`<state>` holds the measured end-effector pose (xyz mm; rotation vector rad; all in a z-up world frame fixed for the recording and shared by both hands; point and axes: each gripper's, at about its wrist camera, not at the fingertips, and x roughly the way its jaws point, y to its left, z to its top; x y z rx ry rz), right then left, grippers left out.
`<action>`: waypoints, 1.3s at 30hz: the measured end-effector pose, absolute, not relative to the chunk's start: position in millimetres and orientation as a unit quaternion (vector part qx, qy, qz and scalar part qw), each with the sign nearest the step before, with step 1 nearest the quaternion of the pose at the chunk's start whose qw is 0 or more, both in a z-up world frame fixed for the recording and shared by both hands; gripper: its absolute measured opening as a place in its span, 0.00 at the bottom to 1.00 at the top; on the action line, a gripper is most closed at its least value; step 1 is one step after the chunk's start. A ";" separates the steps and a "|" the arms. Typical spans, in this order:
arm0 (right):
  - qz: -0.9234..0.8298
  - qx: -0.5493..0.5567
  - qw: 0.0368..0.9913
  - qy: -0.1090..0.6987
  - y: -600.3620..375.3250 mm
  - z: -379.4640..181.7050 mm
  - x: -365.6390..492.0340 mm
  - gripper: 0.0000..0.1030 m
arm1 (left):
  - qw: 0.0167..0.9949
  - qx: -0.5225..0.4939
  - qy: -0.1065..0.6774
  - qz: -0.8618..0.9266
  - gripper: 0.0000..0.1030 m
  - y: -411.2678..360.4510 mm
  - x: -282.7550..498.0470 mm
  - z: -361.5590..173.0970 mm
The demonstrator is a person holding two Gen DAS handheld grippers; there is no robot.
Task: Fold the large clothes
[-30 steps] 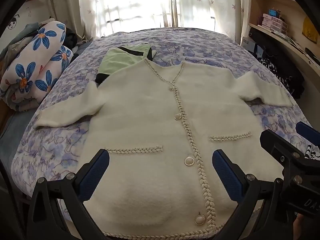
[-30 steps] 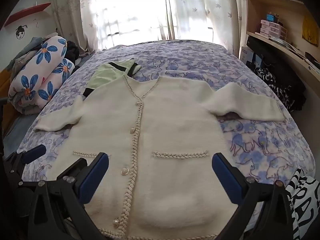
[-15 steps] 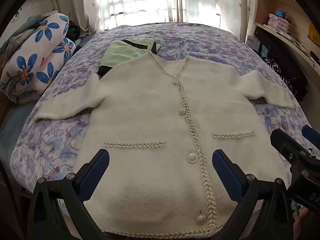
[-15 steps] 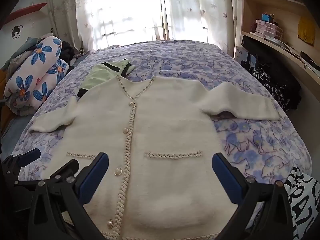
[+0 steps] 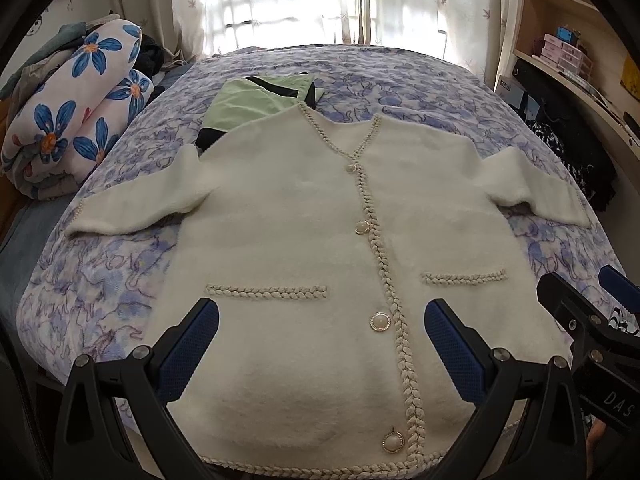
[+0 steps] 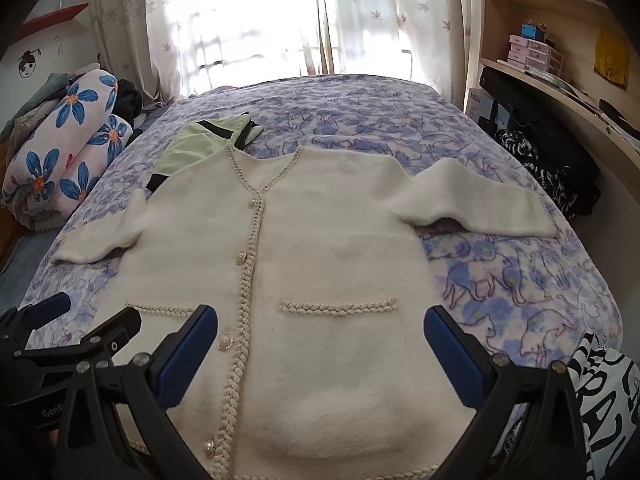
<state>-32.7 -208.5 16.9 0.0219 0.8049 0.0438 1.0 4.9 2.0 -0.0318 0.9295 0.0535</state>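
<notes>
A cream fluffy cardigan (image 5: 304, 232) (image 6: 320, 248) with pearl buttons and braided trim lies flat and face up on the bed, both sleeves spread sideways. My left gripper (image 5: 320, 328) hovers open above the hem, left of the button line, holding nothing. My right gripper (image 6: 320, 332) stands open over the cardigan's right pocket, also with nothing between its blue pads. Each gripper shows at the edge of the other's view. A folded green garment with black trim (image 5: 256, 100) (image 6: 196, 142) lies partly under the cardigan's left shoulder.
The bed (image 5: 400, 80) carries a purple-blue patterned cover. A rolled flower-print quilt (image 5: 76, 112) is stacked at the left. Wooden shelves (image 6: 560, 80) and dark bags (image 6: 556, 160) stand at the right. Curtained windows sit behind. A black-and-white bag (image 6: 604, 400) hangs at the bed's near right corner.
Both grippers have drawn back and risen slightly; the cardigan sits a little farther and lower in the views. The cardigan itself has not moved, and both grippers stay open.
</notes>
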 end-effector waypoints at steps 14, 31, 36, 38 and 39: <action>0.022 0.011 0.921 0.389 -210.5 16.1 -33.4 1.00 | 0.897 -0.016 0.441 0.026 0.99 1.4 -0.3 2.3; 0.025 0.012 0.921 0.388 -211.7 16.2 -35.3 1.00 | 0.896 -0.019 0.442 0.029 0.99 4.5 -3.6 2.4; 0.026 0.011 0.921 0.389 -209.7 15.5 -34.9 1.00 | 0.895 -0.020 0.444 0.029 0.99 5.7 -3.4 1.6; 0.026 0.012 0.921 0.388 -209.3 15.6 -34.7 1.00 | 0.895 -0.020 0.444 0.029 0.99 6.9 -3.4 0.9; 0.026 0.012 0.921 0.388 -209.2 15.4 -35.0 1.00 | 0.895 -0.020 0.444 0.029 0.99 6.9 -3.5 0.8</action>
